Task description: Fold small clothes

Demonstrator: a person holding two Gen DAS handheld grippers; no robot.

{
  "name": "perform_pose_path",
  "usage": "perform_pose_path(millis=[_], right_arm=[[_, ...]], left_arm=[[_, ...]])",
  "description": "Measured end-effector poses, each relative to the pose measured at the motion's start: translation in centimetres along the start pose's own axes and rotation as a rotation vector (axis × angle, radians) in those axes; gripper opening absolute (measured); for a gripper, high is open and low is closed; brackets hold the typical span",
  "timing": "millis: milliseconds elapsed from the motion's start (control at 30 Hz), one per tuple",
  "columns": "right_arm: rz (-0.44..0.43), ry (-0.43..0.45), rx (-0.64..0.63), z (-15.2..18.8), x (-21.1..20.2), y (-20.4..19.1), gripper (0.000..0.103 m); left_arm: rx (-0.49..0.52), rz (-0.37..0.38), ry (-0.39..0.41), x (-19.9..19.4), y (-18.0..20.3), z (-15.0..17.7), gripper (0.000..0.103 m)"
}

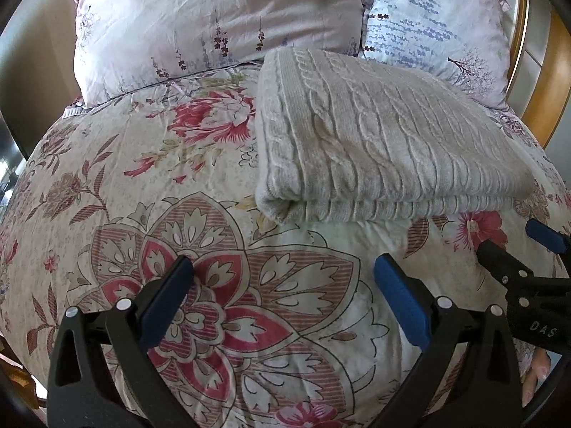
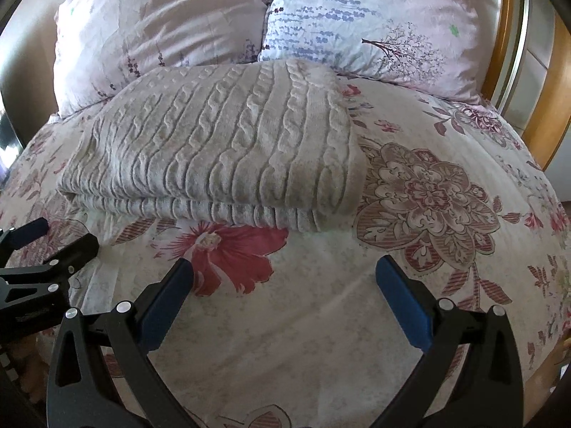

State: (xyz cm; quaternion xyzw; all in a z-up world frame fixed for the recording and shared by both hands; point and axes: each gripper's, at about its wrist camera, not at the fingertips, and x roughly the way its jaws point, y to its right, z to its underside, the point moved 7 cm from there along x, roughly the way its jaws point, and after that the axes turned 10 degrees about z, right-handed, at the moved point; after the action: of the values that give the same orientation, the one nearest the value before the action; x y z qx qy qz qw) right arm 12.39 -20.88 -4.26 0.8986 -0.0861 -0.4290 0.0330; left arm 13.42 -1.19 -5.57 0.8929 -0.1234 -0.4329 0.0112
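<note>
- Left gripper and right gripper: jaws spread wide, empty, hovering over the bed.
- Sweater lies just ahead, near the pillows, already a layered rectangle.
- Folding looks finished, or one fold remains.

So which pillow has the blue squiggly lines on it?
The right-hand pillow, behind the folded knit sweater's right end. It carries rows of blue markings and a small tree; the left pillow is plain pinkish with thin flower stems.
</note>
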Motion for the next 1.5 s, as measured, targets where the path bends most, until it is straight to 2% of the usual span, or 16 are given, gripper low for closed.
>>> perform_pose_path(millis=[1500], right_arm=[[0.013, 0.019, 0.020, 0.12, -0.03, 0.12, 0.102]], left_arm=[[0.002, 0.001, 0.015, 0.13, -0.08, -0.16, 0.101]])
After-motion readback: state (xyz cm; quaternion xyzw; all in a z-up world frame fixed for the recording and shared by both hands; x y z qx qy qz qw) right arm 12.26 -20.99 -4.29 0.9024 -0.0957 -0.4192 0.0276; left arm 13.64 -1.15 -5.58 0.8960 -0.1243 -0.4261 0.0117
